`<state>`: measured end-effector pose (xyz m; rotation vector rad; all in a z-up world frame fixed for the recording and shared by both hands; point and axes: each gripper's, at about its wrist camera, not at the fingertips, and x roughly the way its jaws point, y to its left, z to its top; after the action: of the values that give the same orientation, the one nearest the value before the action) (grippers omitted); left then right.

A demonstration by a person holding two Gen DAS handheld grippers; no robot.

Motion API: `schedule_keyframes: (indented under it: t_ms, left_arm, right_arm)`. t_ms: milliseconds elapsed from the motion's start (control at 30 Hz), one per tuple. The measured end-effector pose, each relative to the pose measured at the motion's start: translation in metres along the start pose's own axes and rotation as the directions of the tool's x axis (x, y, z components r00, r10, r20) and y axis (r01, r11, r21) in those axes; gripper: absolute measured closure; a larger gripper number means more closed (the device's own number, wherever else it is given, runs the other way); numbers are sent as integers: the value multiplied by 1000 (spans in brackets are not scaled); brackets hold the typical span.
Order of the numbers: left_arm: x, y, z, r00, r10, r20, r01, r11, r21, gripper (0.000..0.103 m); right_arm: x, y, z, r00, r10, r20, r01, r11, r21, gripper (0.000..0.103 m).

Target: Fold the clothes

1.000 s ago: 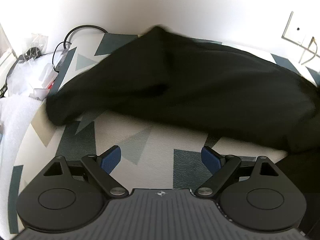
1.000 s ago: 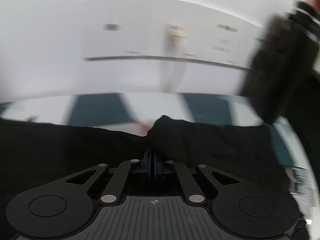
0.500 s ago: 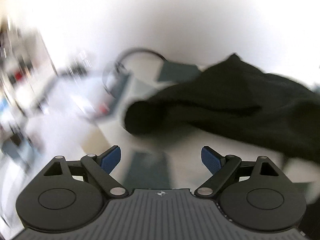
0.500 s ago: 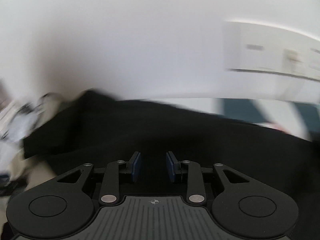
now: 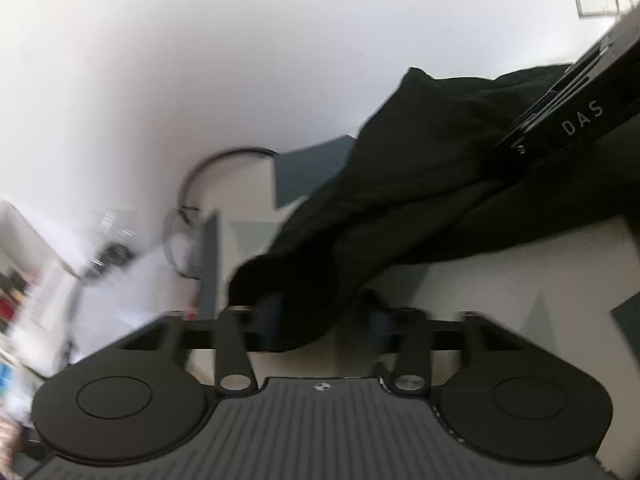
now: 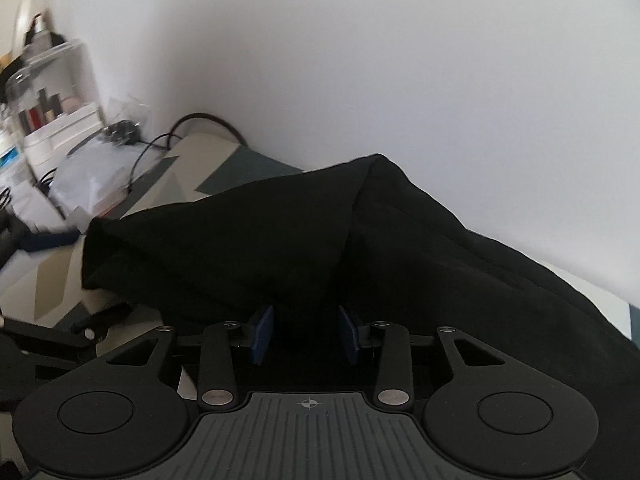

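A black garment lies bunched on a beige and teal patterned cover. Its narrow end reaches down between the fingers of my left gripper. The jaws are closing; the cloth lies against the left pad, and a small gap shows at the right pad. The picture is blurred there. My right gripper hovers low over the garment with its jaws opening, blue pads apart and dark cloth below them. The right gripper's body crosses the upper right of the left wrist view.
A white wall stands close behind the cover. A black cable loops at the far left corner. Plastic bags and a shelf unit with small items crowd the left side. Parts of the left gripper show at the lower left.
The left gripper came down to the garment's end and its wide jaws narrowed around it. The right gripper, shut on a fold before, opened and swung left along the garment.
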<state>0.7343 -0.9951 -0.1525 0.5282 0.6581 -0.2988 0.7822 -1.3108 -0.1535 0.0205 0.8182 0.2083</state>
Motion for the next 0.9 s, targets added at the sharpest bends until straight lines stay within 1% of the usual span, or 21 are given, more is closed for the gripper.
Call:
schedule_keyframes:
  t_ms: [33, 67, 100, 133, 167, 200, 233, 333, 400, 467, 533, 567, 600, 667, 700, 733, 767, 800, 833, 867, 900]
  left_arm:
    - [3, 1, 0, 1000, -18, -10, 18, 1000, -10, 97]
    - [3, 1, -1, 1000, -22, -13, 22, 1000, -14, 97]
    - [2, 0, -2, 1000, -26, -16, 26, 1000, -17, 98]
    - [0, 0, -4, 999, -34, -20, 33, 999, -15, 99]
    - [-6, -2, -6, 999, -46, -23, 46, 999, -13, 99]
    - [-14, -3, -7, 998, -64, -25, 63, 998, -15, 99]
    - [-22, -4, -9, 996, -82, -28, 81, 997, -17, 99]
    - [-56, -1, -14, 989, -148, -23, 147, 989, -34, 99]
    - [-93, 7, -17, 978, -210, 13, 211, 976, -62, 99]
    - [-127, 14, -19, 966, -256, 41, 258, 963, -73, 99]
    - [-156, 22, -18, 962, -265, 68, 269, 961, -68, 99]
    - [-165, 29, -18, 965, -250, 77, 255, 964, -70, 99]
    - [-170, 39, -20, 974, -212, 80, 219, 971, -90, 99]
    - [-166, 61, -25, 992, -113, 62, 121, 981, -148, 99]
    - [-159, 74, -31, 998, -43, 45, 51, 982, -180, 99]
    - [-151, 86, -37, 999, 25, 24, -19, 978, -209, 99]
    - [-140, 100, -44, 995, 100, -9, -99, 964, -247, 92]
    - [-128, 113, -51, 984, 173, -45, -179, 943, -279, 90]
    - [-120, 122, -56, 968, 238, -85, -252, 922, -293, 76]
    - [-117, 126, -60, 960, 257, -111, -279, 910, -306, 51]
    - [-115, 130, -63, 952, 275, -137, -305, 898, -318, 39]
  right_arm:
    - [-1, -1, 1, 1000, 12, -7, -12, 1000, 13, 63]
    - [0, -1, -1, 1000, 25, -17, -25, 999, 22, 56]
    - [2, -1, -3, 999, 44, -28, -43, 999, 22, 55]
    - [4, -2, -4, 997, 63, -39, -62, 998, 20, 58]
    - [5, -2, -4, 996, 79, -48, -78, 997, 18, 75]
    - [6, -4, -4, 994, 96, -48, -95, 995, 24, 88]
    - [5, -7, -3, 993, 107, -40, -105, 994, 43, 96]
    - [-15, -21, 2, 989, 144, 26, -146, 979, 141, 97]
    - [-37, -28, 6, 981, 177, 78, -189, 964, 187, 97]
    - [-61, -29, 14, 969, 209, 130, -231, 955, 187, 97]
    - [-78, -22, 30, 955, 242, 174, -269, 950, 156, 97]
    - [-78, -16, 43, 946, 267, 181, -295, 944, 146, 97]
    - [-78, -10, 56, 938, 295, 185, -322, 937, 138, 97]
    - [-66, 8, 82, 919, 345, 189, -373, 917, 140, 97]
    - [-57, 22, 94, 913, 360, 194, -386, 914, 121, 97]
    - [-47, 37, 106, 906, 372, 201, -396, 913, 97, 97]
    - [-36, 50, 116, 902, 381, 202, -404, 911, 88, 97]
    - [-25, 64, 125, 899, 389, 201, -412, 908, 83, 95]
    - [-13, 76, 132, 905, 376, 198, -399, 912, 94, 82]
    - [-7, 84, 135, 920, 336, 201, -363, 925, 115, 59]
    - [-6, 86, 134, 933, 297, 205, -326, 937, 127, 48]
